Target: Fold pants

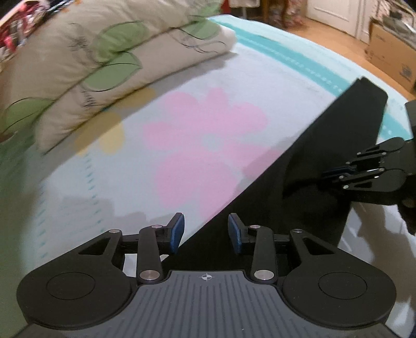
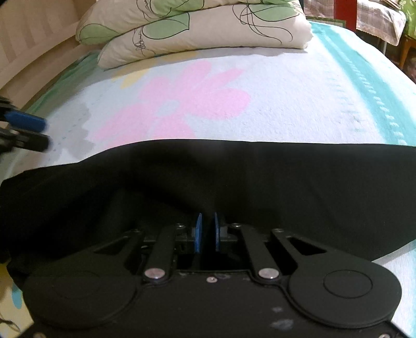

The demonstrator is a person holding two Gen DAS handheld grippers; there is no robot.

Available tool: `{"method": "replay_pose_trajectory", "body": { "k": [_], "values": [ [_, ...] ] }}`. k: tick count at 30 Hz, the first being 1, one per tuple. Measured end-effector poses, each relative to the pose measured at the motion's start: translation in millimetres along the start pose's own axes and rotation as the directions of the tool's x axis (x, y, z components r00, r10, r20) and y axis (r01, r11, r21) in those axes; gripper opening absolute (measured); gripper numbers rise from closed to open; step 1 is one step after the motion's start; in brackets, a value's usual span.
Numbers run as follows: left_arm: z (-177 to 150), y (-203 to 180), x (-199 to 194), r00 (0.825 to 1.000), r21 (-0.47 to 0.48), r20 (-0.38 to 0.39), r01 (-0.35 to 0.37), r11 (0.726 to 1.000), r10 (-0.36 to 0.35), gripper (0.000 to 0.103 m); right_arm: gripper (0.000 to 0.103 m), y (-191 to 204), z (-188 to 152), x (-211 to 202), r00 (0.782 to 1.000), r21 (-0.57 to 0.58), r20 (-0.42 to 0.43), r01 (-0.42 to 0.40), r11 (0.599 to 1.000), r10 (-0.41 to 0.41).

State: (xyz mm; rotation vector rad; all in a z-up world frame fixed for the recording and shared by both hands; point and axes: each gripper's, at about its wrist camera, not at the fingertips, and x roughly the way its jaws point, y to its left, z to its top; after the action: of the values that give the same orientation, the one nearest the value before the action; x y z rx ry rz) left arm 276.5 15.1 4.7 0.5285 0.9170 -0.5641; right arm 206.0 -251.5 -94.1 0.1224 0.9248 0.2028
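Black pants (image 2: 260,182) lie folded in a long band across the flowered bed cover (image 2: 286,104); in the left wrist view they (image 1: 299,182) run as a dark wedge from the lower middle to the upper right. My right gripper (image 2: 207,230) is shut on a raised pinch of the pants' fabric near their front edge, and it also shows at the right (image 1: 331,174) lying on the cloth. My left gripper (image 1: 206,232) hovers open over the pants' left edge with nothing between its blue pads. It appears blurred at the left (image 2: 44,134), off the cloth.
Two stacked pillows (image 2: 208,28) with green leaf print lie at the head of the bed by a pale headboard (image 2: 31,52). A cardboard box (image 1: 390,57) and a white door (image 1: 335,13) stand on the wooden floor beyond the bed's far edge.
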Motion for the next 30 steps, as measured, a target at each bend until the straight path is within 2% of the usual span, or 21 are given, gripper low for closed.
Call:
{"method": "replay_pose_trajectory", "body": {
  "k": [4, 7, 10, 14, 17, 22, 25, 27, 30],
  "values": [
    [-27.6, 5.6, -34.6, 0.999, -0.077, 0.02, -0.035, 0.996, 0.037, 0.037, 0.006, 7.1, 2.8, 1.2, 1.0, -0.02, -0.003, 0.023, 1.0, -0.023],
    [-55.2, -0.4, -52.8, 0.998, -0.137, -0.019, -0.069, 0.988, 0.067, 0.037, 0.006, 9.5, 3.9, 1.2, 1.0, -0.02, -0.006, 0.029, 0.999, -0.029],
    [-76.6, -7.8, -60.6, 0.998, -0.211, -0.051, -0.052, 0.976, 0.042, 0.037, 0.006, 15.2, 5.0, -1.6, 0.999, -0.044, -0.008, 0.043, 0.998, -0.044],
    [-98.5, -25.4, -65.1, 0.996, -0.168, -0.066, -0.068, 0.983, 0.057, 0.037, 0.011, 23.3, 11.2, -8.2, 0.996, -0.068, -0.028, 0.079, 0.995, -0.081],
    [-105.9, -27.8, -70.7, 0.996, -0.139, -0.071, -0.072, 0.988, 0.063, 0.037, 0.012, 25.6, 16.0, -22.4, 0.996, -0.062, -0.002, 0.091, 0.994, -0.092],
    [-115.8, -18.6, -69.5, 0.996, -0.142, -0.084, -0.053, 0.988, 0.041, 0.037, 0.016, 33.5, 18.4, -70.1, 0.994, 0.007, 0.102, 0.038, 0.999, -0.039],
    [-120.3, -20.5, -61.5, 0.994, -0.113, -0.1, -0.049, 0.992, 0.038, 0.037, 0.016, 59.2, 6.0, -102.5, 0.984, -0.014, 0.164, -0.072, 0.997, 0.073],
    [-125.1, -24.7, -57.4, 0.994, -0.091, -0.104, -0.054, 0.994, 0.044, 0.037, 0.015, 85.9, -8.2, -112.7, 0.973, -0.063, 0.171, -0.146, 0.987, 0.155],
    [-133.6, -29.9, -50.6, 0.993, -0.062, -0.111, -0.054, 0.997, 0.047, 0.037, 0.014, 130.1, -28.8, -112.2, 0.96, -0.133, 0.133, -0.228, 0.965, 0.245]
  ]
}}
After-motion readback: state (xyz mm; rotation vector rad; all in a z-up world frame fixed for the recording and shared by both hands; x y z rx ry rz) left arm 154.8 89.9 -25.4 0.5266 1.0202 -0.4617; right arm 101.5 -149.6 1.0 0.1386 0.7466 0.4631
